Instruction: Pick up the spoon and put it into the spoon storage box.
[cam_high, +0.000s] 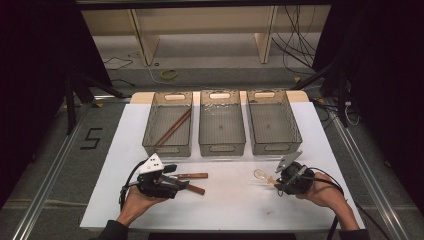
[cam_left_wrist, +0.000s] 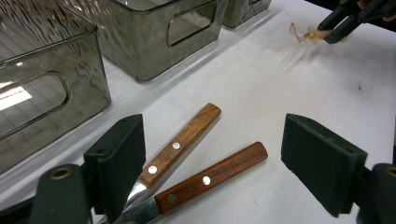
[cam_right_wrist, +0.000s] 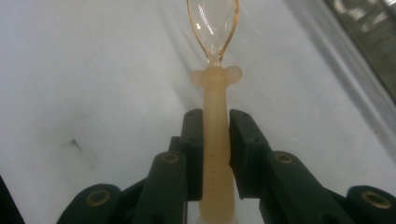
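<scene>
While the right gripper (cam_right_wrist: 215, 154) pinched the spoon (cam_right_wrist: 214, 84) by its pale, opaque handle, the clear amber bowl pointed out over the white counter (cam_high: 235, 200) — in front of the right-hand bin (cam_high: 272, 122). The left gripper (cam_left_wrist: 212, 168) had its fingers (cam_left_wrist: 119, 163) spread wide around two knives (cam_left_wrist: 205, 179) with riveted wooden handles — both lying crossed on the counter near the left bin (cam_high: 167, 125).

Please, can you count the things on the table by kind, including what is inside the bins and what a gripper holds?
Clear grey bins: 3
Wooden-handled knives: 2
Chopsticks, lying in the left bin: 2
Translucent spoon, clamped in the right gripper: 1
Total: 8
</scene>
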